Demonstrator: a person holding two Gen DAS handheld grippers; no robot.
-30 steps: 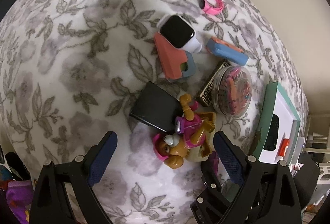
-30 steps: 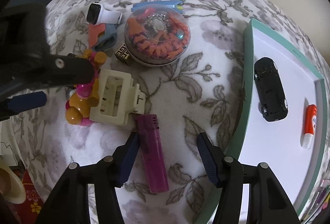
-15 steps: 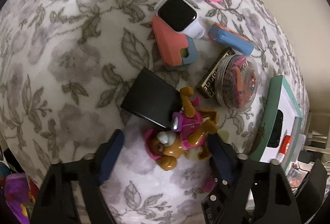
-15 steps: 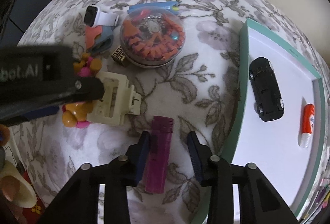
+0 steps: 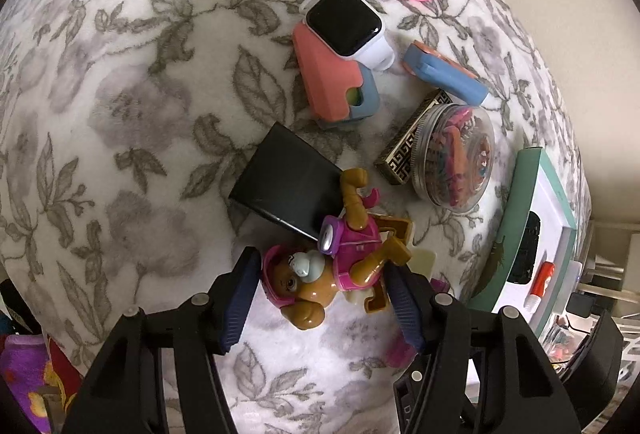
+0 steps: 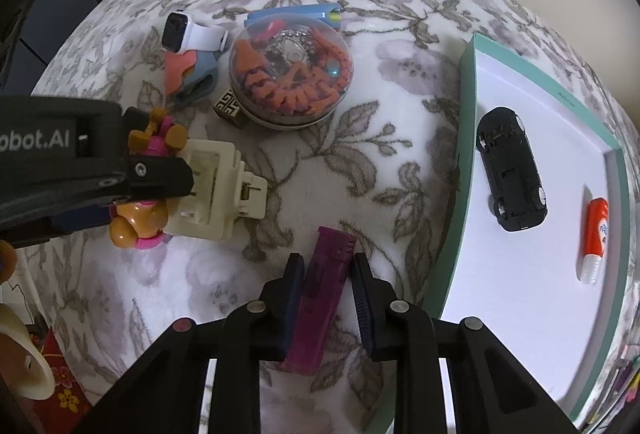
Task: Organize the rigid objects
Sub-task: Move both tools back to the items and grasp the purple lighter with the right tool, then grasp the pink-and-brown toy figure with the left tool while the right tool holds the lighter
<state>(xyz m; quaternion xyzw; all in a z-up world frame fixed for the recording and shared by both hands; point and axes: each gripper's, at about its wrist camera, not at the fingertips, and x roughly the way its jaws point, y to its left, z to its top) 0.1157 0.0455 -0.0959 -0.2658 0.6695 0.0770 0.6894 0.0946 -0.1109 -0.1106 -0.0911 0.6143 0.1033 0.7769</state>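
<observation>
Floral fleece blanket (image 6: 328, 170), grey leaves on white, covers the whole work surface. All places below are given from the teal-rimmed tray (image 6: 466, 138).

- Tray: white floor, at the blanket's right edge in the right wrist view; already holds a black toy car (image 6: 510, 170) and an orange-capped tube (image 6: 596, 240).
- Clear round container (image 6: 290, 76): well left of the tray and farther back, full of orange pieces.
- Cream hair claw (image 6: 212, 194): well left of the tray, touching the puppy figure.
- Puppy figure (image 5: 320, 270): pink-vested toy, farthest left of the tray among these items, lying on its side partly over a black card (image 5: 284, 186).
- Purple lighter (image 6: 320, 294): just left of the tray's near rim, long axis running along the fingers, slightly tilted.
- Right gripper (image 6: 326, 298): pointing steeply down; jaws have just been closing and now pinch the lighter across its narrow sides. Judged nearer the tray, so a short carry rightward over the rim should serve.
- Left gripper (image 5: 320, 298): also pointing steeply down; jaws have just been closing, pads at the figure's head and hind end, apparently touching, though a firm hold cannot be confirmed.
</observation>
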